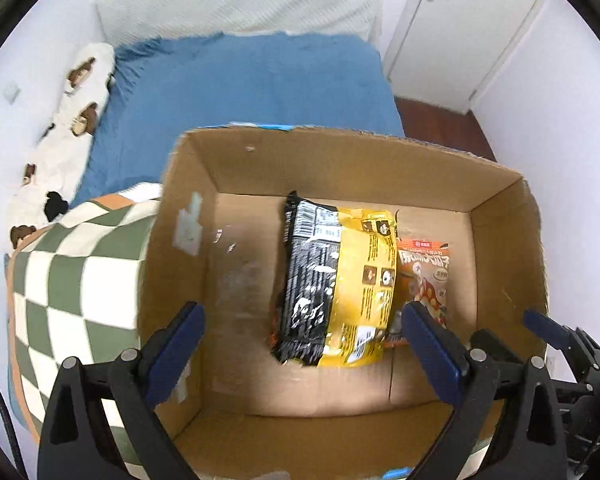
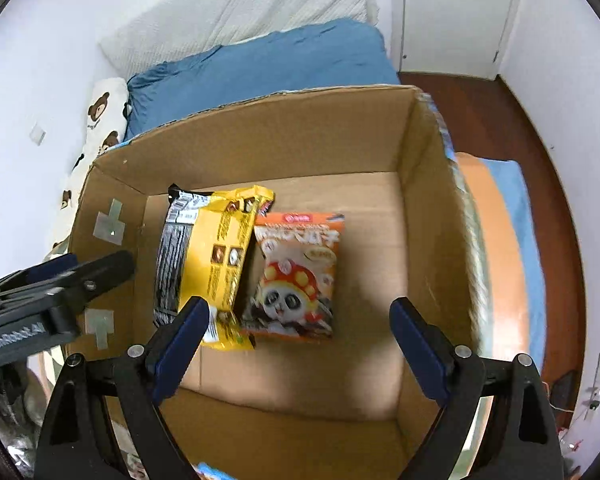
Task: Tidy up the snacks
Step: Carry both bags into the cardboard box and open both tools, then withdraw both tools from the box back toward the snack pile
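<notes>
I hold my left gripper (image 1: 302, 344) and my right gripper (image 2: 298, 334) over the cardboard box (image 2: 260, 140), both with jaws spread wide and nothing between them. On the box floor the yellow-black snack bag (image 2: 208, 264) lies just beside the orange panda snack bag (image 2: 296, 276), touching it. The box stands on the bed (image 2: 260, 64).

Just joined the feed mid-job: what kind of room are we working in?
Most likely a bedroom: a bed with a blue sheet, a bear-print pillow by the wall, and a white door.
</notes>
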A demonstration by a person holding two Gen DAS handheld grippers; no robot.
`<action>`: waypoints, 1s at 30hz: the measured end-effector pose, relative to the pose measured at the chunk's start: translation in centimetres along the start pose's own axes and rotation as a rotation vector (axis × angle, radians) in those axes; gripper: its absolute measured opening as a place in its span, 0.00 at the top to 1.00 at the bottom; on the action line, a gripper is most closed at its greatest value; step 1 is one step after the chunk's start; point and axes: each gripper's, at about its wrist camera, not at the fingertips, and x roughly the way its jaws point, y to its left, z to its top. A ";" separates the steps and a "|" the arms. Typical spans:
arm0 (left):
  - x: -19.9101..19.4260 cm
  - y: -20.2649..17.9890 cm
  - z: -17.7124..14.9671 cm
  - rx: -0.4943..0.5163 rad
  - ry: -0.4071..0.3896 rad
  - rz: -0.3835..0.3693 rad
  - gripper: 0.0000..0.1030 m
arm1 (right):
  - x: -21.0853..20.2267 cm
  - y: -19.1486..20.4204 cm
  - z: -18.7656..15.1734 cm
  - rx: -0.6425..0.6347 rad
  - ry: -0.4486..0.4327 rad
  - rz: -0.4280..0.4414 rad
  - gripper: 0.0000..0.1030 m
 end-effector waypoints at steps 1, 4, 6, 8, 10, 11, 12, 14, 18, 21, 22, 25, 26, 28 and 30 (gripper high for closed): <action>-0.4 0.0 -0.3 0.000 -0.016 0.004 0.02 | -0.7 0.0 -0.7 -0.002 -0.018 -0.006 0.09; -2.2 0.1 -2.1 0.018 -0.076 0.031 0.02 | -2.5 0.0 -2.6 -0.013 -0.059 -0.029 0.09; -3.1 -0.1 -3.2 0.027 -0.102 0.047 0.02 | -3.5 0.3 -3.9 -0.020 -0.084 -0.039 0.09; -4.1 -0.1 -4.4 0.038 -0.128 0.054 0.02 | -4.4 0.4 -5.0 -0.023 -0.104 -0.042 0.09; -5.2 -0.2 -5.5 0.054 -0.155 0.064 0.02 | -5.6 0.7 -6.3 -0.033 -0.133 -0.052 0.09; -5.5 -0.3 -5.9 0.061 -0.166 0.072 0.02 | -6.2 0.8 -6.9 -0.038 -0.149 -0.059 0.09; -5.8 -0.4 -6.2 0.064 -0.172 0.075 0.03 | -6.8 0.9 -7.4 -0.039 -0.161 -0.057 0.09; -6.7 -0.4 -7.1 0.069 -0.191 0.074 0.02 | -7.8 0.8 -8.4 -0.030 -0.183 -0.052 0.09; -8.6 -0.3 -8.5 0.069 -0.231 0.076 0.02 | -9.9 1.0 -10.0 -0.032 -0.237 -0.063 0.09; -10.0 -0.4 -9.6 0.070 -0.260 0.067 0.03 | -11.6 1.1 -11.1 -0.032 -0.264 -0.065 0.09; -10.5 -0.4 -9.8 0.071 -0.268 0.065 0.02 | -12.1 1.1 -11.4 -0.030 -0.273 -0.064 0.09; -11.6 -0.2 -10.9 0.065 -0.285 0.058 0.02 | -13.6 1.2 -12.5 -0.025 -0.295 -0.056 0.09; -11.9 -0.1 -11.3 0.062 -0.284 0.055 0.02 | -14.0 1.2 -12.7 -0.020 -0.298 -0.047 0.09; -12.5 0.3 -12.4 0.048 -0.276 0.046 0.02 | -14.7 1.2 -13.8 -0.008 -0.289 -0.016 0.09; -12.9 0.3 -13.7 0.038 -0.263 0.041 0.02 | -15.1 1.1 -15.2 0.008 -0.272 0.015 0.09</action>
